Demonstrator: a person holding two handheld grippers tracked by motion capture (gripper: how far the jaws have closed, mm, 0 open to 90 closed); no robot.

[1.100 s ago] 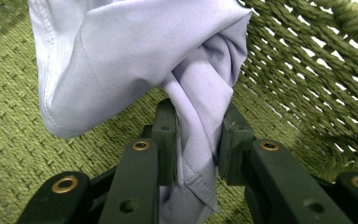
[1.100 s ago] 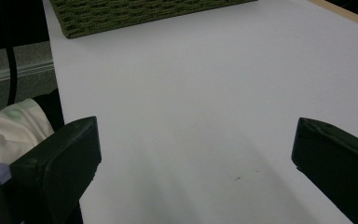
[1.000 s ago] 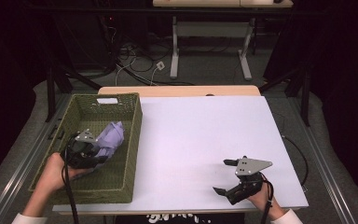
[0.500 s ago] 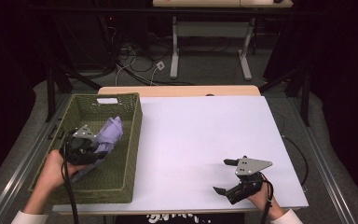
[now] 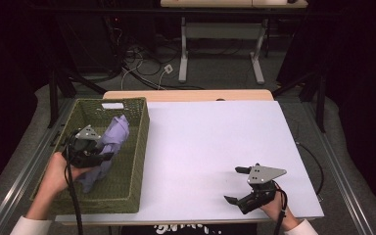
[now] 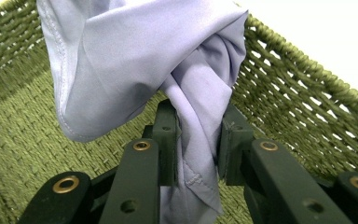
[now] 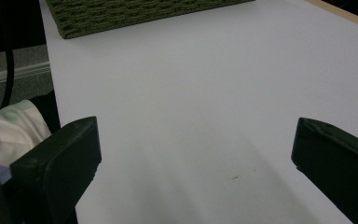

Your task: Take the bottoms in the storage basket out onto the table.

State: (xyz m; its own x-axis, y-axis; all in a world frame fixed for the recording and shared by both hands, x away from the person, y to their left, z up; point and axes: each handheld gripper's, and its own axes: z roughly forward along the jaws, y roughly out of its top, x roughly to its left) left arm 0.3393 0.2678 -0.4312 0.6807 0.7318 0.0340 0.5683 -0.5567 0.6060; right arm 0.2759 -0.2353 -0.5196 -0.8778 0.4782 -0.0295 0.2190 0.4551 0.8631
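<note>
My left gripper point(image 5: 105, 155) has lifted slightly, clamped on the crumpled lavender fabric cloth point(image 5: 108, 147), which hangs bunched inside the green woven basket point(image 5: 138, 147). My right gripper point(image 5: 237, 185) rests spread wide above the white tabletop point(image 5: 210, 137).

Smooth lilac cloth point(image 6: 135, 60), rough woven basket point(image 6: 307, 93), seemingly matt tabletop point(image 7: 191, 93)

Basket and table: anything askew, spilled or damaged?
Nothing stands out. The green woven basket sits square at the table's left edge, its weave intact. The left gripper is shut on the lilac cloth, bunched above the basket floor. The right gripper is open over bare white table.
</note>
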